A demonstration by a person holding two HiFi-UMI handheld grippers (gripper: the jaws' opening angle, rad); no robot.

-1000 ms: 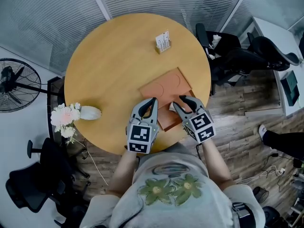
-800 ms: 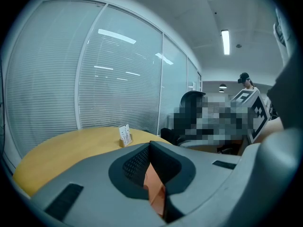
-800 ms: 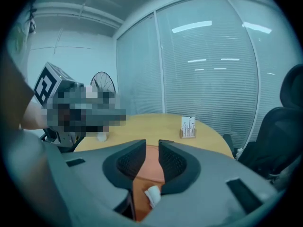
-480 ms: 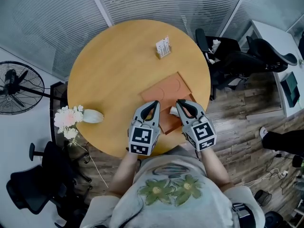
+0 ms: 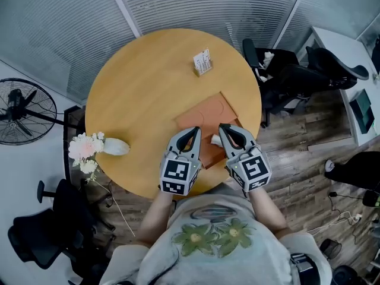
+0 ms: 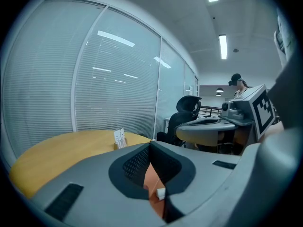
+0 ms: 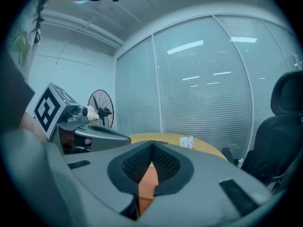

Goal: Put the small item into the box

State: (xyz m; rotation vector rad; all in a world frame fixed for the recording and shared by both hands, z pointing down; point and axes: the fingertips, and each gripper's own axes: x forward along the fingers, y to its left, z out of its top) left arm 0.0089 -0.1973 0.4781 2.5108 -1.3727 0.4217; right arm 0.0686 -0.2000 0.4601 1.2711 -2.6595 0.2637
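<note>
An orange box (image 5: 205, 113) lies open on the near right of the round wooden table (image 5: 142, 88). A small white item (image 5: 215, 139) rests on the box between my two grippers. It also shows through the gap below the left jaws as a white item (image 6: 161, 193) on the orange box (image 6: 152, 181). My left gripper (image 5: 191, 132) is shut and holds nothing, its tips (image 6: 150, 145) meeting above the box. My right gripper (image 5: 225, 129) is shut too, just right of the item. Only orange box (image 7: 148, 183) shows under its closed tips (image 7: 152, 146).
A card holder (image 5: 202, 61) stands at the far side of the table, and a vase of pale flowers (image 5: 89, 147) lies at the left edge. A fan (image 5: 24, 108) stands on the floor at left. Black office chairs (image 5: 285, 64) crowd the right side.
The right gripper's jaws have closed from wide open to shut. Both grippers have edged a little closer together over the box.
</note>
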